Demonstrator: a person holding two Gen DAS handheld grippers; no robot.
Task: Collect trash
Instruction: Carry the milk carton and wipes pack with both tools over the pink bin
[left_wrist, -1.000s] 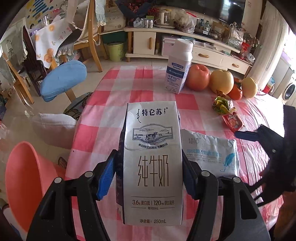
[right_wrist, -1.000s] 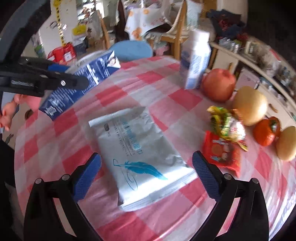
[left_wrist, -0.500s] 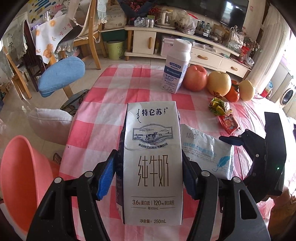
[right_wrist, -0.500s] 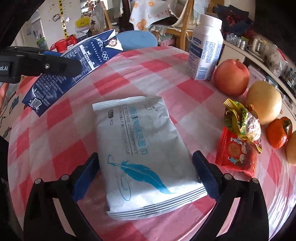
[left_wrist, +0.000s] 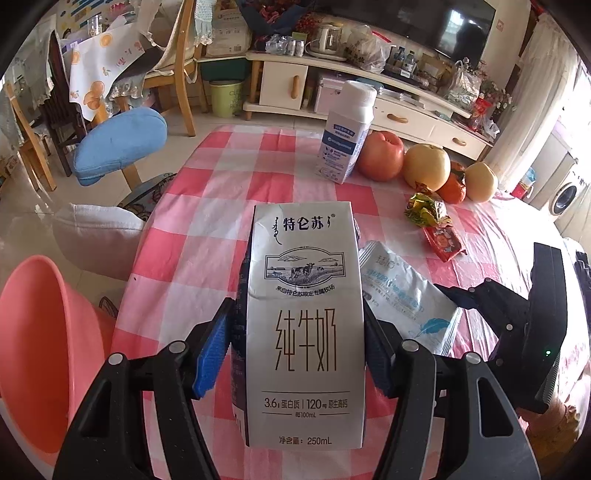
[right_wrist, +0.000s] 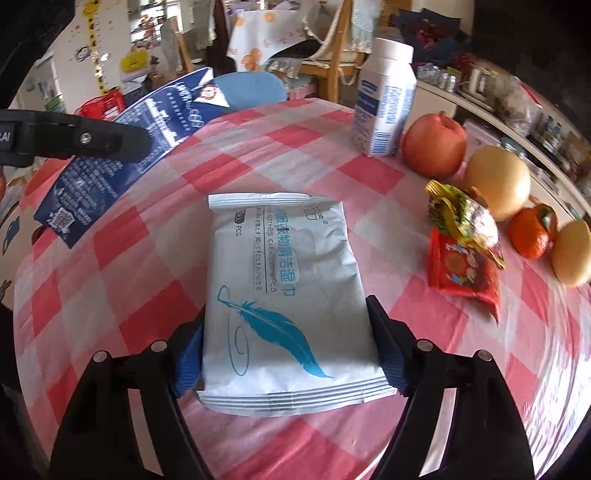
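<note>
The left gripper (left_wrist: 295, 354) clamps the silver milk carton (left_wrist: 301, 325). The right gripper (right_wrist: 288, 354), jaws just closing, touches both sides of the white wipes pack (right_wrist: 284, 295).

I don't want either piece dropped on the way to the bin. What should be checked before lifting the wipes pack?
1. Left gripper clamped on milk carton: ok.
2. Right gripper jaws, just closing, against both sides of wipes pack: ok.
3. Grip firm enough to lift: cannot tell.
4. Snack wrappers apart from the pack: ok.
5. Pink basin open beside the table: ok.
</note>
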